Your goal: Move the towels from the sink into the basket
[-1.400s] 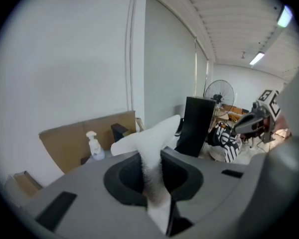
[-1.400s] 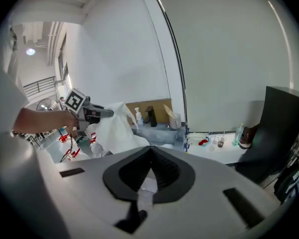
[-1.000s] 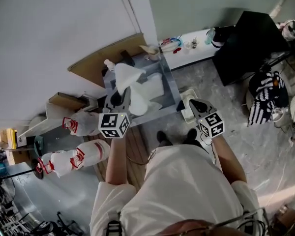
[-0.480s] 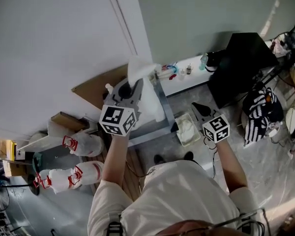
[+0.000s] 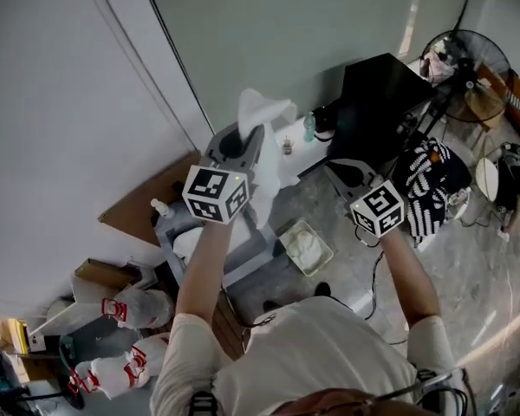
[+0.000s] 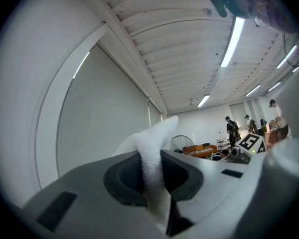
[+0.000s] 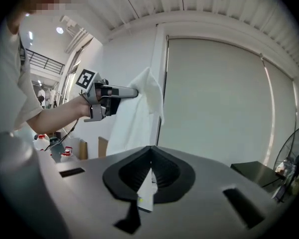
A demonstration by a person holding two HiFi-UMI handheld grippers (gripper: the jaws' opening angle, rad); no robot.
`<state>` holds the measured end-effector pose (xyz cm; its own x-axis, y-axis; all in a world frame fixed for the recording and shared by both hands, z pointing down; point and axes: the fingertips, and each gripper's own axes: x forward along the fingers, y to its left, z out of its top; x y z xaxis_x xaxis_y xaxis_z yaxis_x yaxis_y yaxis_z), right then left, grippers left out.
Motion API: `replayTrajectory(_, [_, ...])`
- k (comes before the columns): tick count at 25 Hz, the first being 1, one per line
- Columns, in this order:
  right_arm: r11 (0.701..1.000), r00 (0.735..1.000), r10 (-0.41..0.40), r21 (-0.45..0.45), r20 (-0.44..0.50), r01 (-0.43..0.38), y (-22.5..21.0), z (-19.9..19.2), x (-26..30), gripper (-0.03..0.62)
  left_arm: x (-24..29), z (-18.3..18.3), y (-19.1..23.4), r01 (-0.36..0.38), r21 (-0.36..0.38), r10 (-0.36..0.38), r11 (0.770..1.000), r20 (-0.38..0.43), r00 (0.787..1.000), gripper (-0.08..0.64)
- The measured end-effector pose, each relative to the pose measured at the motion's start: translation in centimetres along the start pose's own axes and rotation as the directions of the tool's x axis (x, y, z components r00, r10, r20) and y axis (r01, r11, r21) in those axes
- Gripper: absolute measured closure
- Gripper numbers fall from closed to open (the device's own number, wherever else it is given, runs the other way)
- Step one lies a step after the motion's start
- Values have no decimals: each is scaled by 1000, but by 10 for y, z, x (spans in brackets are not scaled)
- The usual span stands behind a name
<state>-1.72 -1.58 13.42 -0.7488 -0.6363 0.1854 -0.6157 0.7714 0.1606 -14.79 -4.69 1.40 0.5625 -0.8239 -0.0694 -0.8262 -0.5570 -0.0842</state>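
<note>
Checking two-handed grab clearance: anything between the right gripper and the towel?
Nothing; in the right gripper view, only open air separates the right gripper from the towel hanging from the left gripper.

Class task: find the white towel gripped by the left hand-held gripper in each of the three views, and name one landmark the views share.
Head view: white towel at upper centre, held by the left hand-held gripper.
Left gripper view: lower centre, pinched between the jaws.
Right gripper view: upper left of centre, hanging down.
Shared landmark: standing fan.
</note>
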Motion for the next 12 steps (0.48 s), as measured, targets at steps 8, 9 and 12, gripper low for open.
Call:
replayTrajectory(8, [985,984,-173,2,-28,173,-60,-14,-78,594,93,5,-94,203,2,-203,979,10,979,506])
replayTrajectory(9, [981,981,-192,2,-35,192,-68,-18,-87,594,102,0,-104,217,2,-217,976,1,976,505])
replayTrajectory(12, [973,971,-229,-1,-64,230,-89,-34,-109,594,124,-22,-125,248,-27,-248,968,-23,968,506])
